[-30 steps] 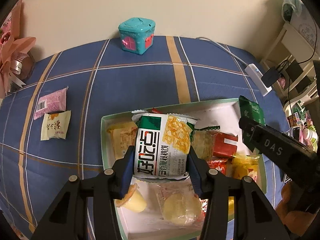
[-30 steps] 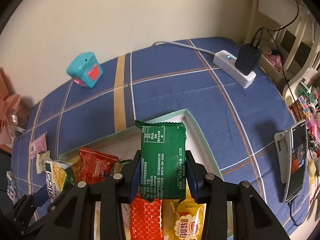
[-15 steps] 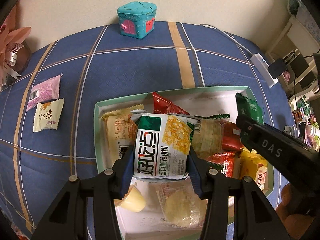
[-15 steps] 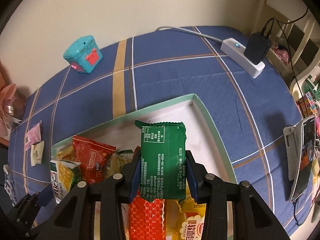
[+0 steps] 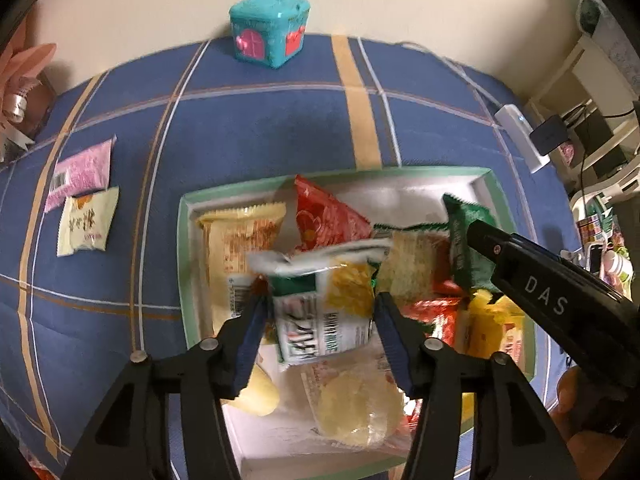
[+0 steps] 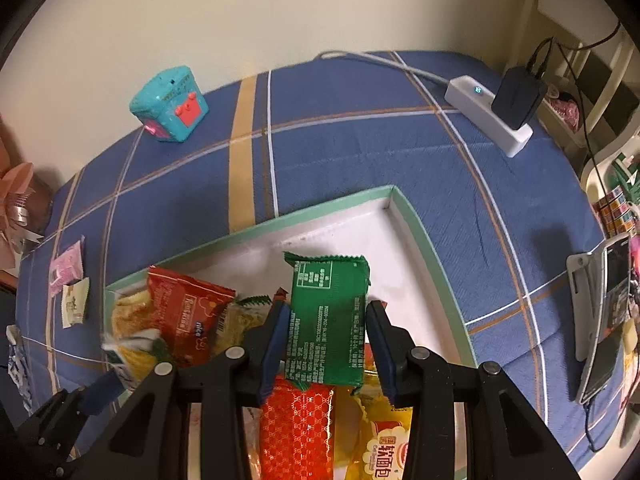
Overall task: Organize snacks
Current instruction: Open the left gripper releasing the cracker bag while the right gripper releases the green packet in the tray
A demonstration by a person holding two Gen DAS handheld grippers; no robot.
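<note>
A shallow green-rimmed white box on the blue checked cloth holds several snack packets. My left gripper has opened; the white, green and yellow walnut-cake packet sits loose and tilted between its fingers, blurred, over the box. My right gripper is shut on a dark green packet, held above the box's right half; that packet also shows in the left wrist view. A red packet and an orange-red one lie in the box.
A pink packet and a cream packet lie on the cloth left of the box. A teal toy house stands by the wall. A white power strip with a black charger lies at the right. A phone leans at the right edge.
My left gripper's fingers have spread and the walnut-cake packet has tipped and is slipping down toward the box. Both grippers have moved forward over the box. The right still holds the green packet.
</note>
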